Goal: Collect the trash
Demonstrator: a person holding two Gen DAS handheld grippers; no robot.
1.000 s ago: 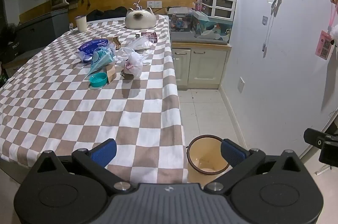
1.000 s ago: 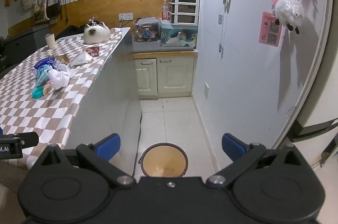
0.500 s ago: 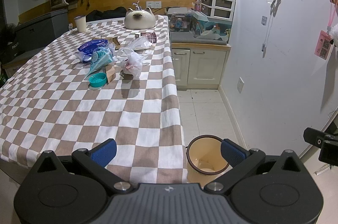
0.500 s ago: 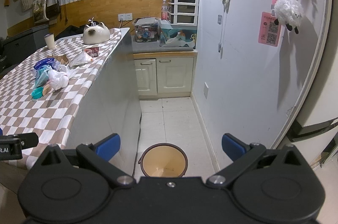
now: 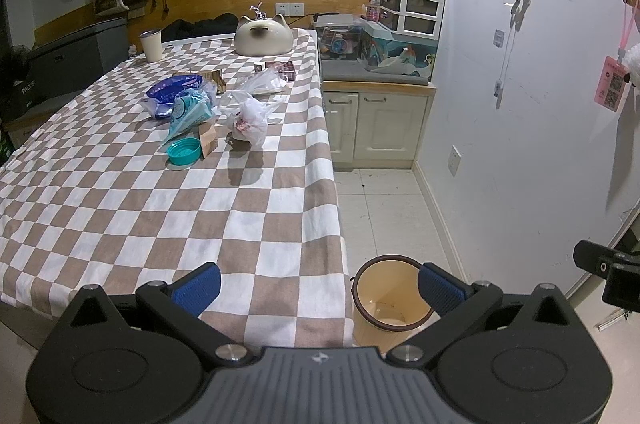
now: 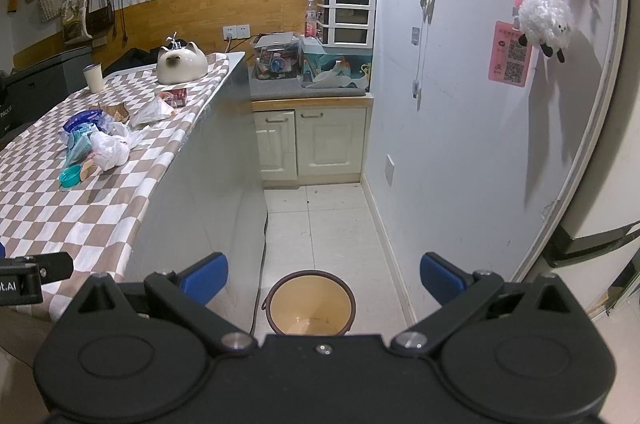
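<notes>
A checkered cloth covers the counter [image 5: 120, 207]. Left of the bin [image 5: 390, 298], the trash pile [image 5: 212, 111] sits mid-counter: teal lid, blue wrappers, white bag. The bin stands on the tiled floor [image 6: 320, 224] beside the counter's edge. Both the left hand-held gripper [image 5: 318, 286] and the right hand-held gripper [image 6: 324, 276] are spread wide, empty.

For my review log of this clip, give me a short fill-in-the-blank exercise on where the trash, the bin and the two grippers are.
1. The bin stands on the ____, beside the table.
2. The left gripper and the right gripper both have their jaws ____.
3. The teal lid lies on the ____ tablecloth.
4. The white crumpled bag lies to the ____ of the teal lid in the left wrist view.

Missing words: floor; open; checkered; right
</notes>
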